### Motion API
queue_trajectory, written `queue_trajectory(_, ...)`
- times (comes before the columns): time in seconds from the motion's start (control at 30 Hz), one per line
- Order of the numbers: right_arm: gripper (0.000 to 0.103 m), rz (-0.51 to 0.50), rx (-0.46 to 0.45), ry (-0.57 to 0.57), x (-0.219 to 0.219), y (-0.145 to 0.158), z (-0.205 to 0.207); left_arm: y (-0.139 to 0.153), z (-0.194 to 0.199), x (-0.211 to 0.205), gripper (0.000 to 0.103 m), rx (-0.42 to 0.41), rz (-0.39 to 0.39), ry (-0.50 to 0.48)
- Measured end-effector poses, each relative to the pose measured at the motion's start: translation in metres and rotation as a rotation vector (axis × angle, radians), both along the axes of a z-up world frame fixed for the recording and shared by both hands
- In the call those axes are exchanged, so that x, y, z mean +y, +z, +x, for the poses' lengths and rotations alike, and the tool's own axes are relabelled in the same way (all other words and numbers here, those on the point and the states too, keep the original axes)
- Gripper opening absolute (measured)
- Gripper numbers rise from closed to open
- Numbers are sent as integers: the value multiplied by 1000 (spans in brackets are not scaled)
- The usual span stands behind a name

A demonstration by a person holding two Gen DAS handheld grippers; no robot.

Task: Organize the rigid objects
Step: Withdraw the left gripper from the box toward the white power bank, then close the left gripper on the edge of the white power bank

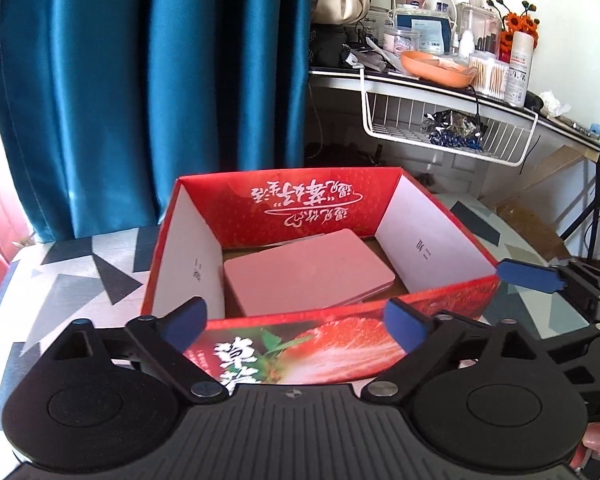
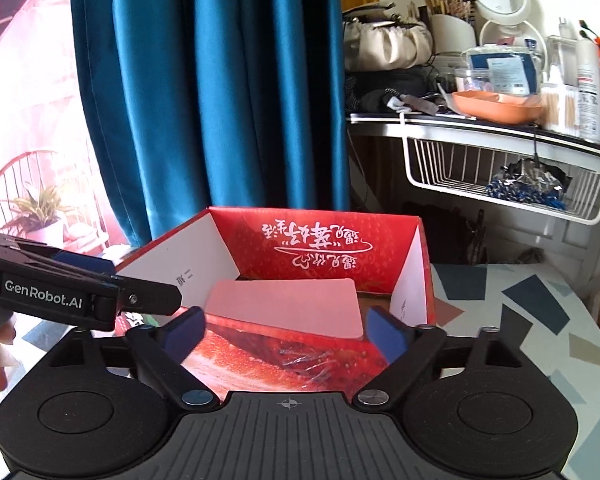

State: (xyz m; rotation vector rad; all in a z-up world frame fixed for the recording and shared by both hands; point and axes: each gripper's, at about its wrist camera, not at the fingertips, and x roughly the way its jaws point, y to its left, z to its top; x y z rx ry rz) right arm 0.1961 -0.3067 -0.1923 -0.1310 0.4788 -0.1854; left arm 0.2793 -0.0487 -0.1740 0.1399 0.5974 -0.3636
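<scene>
A red strawberry-printed cardboard box (image 1: 312,336) is being viewed from its near side by both wrist cameras, standing open-topped on a table covered in a geometric grey, white and teal pattern (image 1: 80,264). Inside it, a flat pink rectangular case (image 1: 308,272) is lying on the box floor, its long axis running roughly left to right with a slight diagonal, directly ahead of and below both tools. The left gripper (image 1: 296,320) is being held at the near wall with its blue-padded fingers (image 1: 186,320) spread wide and nothing between them; the right gripper (image 2: 282,330) is likewise being held spread and empty just before the near wall, toward the box's right near corner. Neither is touching the case, and both are judged about equally near it, the left being more squarely centred on it. White brush-style Chinese script is being seen upside down on the far inner wall and is not being read with confidence; large white characters on the near outer wall are partly hidden. "GenRobot.AI" is being read on the side of the left tool in the right wrist view. A blue curtain (image 1: 148,80) is hanging behind, and a cluttered shelf (image 1: 440,80) is standing at far right.
</scene>
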Motion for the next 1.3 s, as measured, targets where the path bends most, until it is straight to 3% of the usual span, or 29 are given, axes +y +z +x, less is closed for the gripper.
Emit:
queue_trajectory(0.07, 103, 12, -14, -5, 3, -2, -9, 1, -5, 2, 103, -1, 11, 3)
queue_trajectory(0.37, 103, 30, 3, -58, 3, -22, -37, -4, -28, 25, 103, 18, -24, 35)
queue_trajectory(0.67, 103, -5, 125, -26, 10, -80, -57, -45, -36, 51, 103, 140, -23, 35)
queue_trajectory(1.0, 102, -14, 255, 91, 28, -118, -42, -78, -23, 67, 102, 222, -46, 31)
queue_trajectory(1.13, 102, 16, 291, 100, 26, -122, -31, -84, -12, 68, 91, 248, -82, 13)
queue_trajectory(1.3, 102, 44, 327, 102, 23, -126, -21, -99, 4, 74, 90, 271, -137, 1)
